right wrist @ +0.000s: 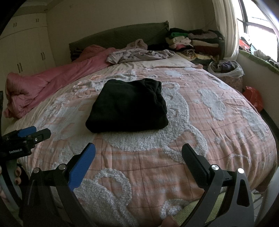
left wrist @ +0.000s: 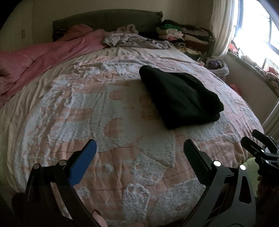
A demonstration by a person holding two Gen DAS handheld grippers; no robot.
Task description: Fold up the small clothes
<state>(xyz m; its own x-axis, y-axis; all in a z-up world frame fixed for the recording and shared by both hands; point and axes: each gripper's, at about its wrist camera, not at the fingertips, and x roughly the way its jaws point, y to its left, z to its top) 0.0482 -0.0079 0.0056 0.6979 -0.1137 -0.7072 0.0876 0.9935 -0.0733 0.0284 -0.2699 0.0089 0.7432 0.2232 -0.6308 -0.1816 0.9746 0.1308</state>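
Lying folded on the patterned bedspread, the black garment sits mid-frame. Both the left gripper and right gripper are spread wide at lower frame, holding nothing, apart from the garment. Only the right wrist view shows wardrobe doors at upper left.

From my feed, ahead of the gripper spreads a bed under a pink checked quilt with fluffy white patches. Beyond it stands a dark green headboard against a cream wall. Far off to the gripper's left I see cream wardrobe doors with dark handles. To its right, daylight glares through a barred window hung with a pale curtain. A stack of folded laundry fills the far right corner, and a pink duvet lies bunched along the left.
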